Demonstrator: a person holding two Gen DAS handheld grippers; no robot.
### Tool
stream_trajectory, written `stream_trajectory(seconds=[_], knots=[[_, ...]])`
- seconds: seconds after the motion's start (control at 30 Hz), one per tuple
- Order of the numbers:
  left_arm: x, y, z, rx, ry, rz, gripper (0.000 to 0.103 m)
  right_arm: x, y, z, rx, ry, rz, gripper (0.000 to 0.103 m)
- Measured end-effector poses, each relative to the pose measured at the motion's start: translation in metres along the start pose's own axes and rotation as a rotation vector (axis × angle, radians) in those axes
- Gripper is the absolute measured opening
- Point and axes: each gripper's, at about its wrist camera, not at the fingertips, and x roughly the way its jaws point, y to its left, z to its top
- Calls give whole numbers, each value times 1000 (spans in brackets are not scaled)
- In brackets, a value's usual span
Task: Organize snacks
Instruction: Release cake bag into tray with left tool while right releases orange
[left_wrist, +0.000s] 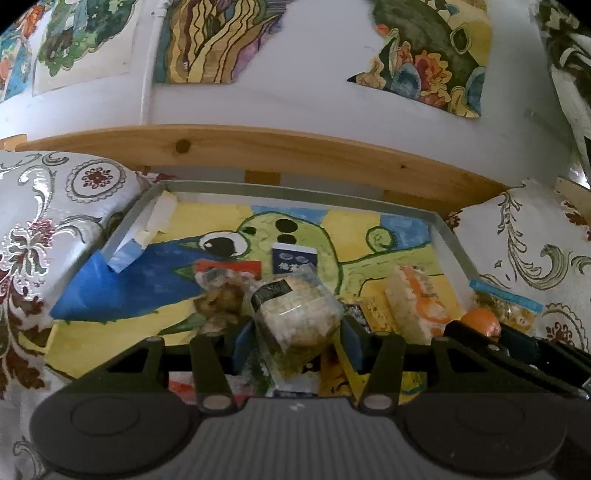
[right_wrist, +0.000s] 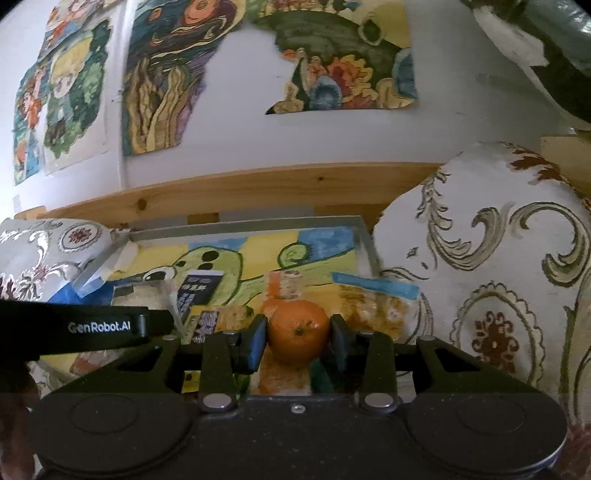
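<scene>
1. Two grippers work at once: our left gripper (left_wrist: 293, 338) has its blue pads closed against a clear-wrapped rice cake pack (left_wrist: 295, 314), held above the near edge of the tray (left_wrist: 448, 236).
2. Our right gripper (right_wrist: 297, 341) pinches an orange (right_wrist: 298, 336) between its pads, near the tray's right side.
3. Beyond the tools, loose snacks crowd the painted tray floor: a dark blue packet (left_wrist: 294, 260) farther back, a blue-topped bag (right_wrist: 373, 299) to the right.
4. Patterned cushions (right_wrist: 491, 273) flank the tray.
5. We judge the slick wrapper could slide from the left pads, and the round orange could roll out if the grip eases; the two tools sit close enough to collide.
</scene>
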Motion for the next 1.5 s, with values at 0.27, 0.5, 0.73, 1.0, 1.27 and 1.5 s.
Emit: stream_trajectory(seconds=[0.27, 0.5, 0.73, 1.0, 1.27, 1.5], knots=[[13, -10, 13, -32, 13, -1, 55, 10, -9, 4, 2, -17, -30, 39], [29, -19, 19, 2, 21, 5, 57, 20, -12, 3, -18, -32, -23, 44], [30, -15, 18, -37, 20, 13, 70, 18, -8, 4, -32, -58, -17, 61], [9, -6, 23, -89, -33, 60, 91, 6, -4, 12, -47, -85, -16, 78], [-32, 12, 37, -167, -109, 128, 102, -25, 1, 34, -35, -121, -19, 90], [-77, 25, 36, -166, -153, 154, 103, -66, 10, 53, -36, -173, -32, 100]])
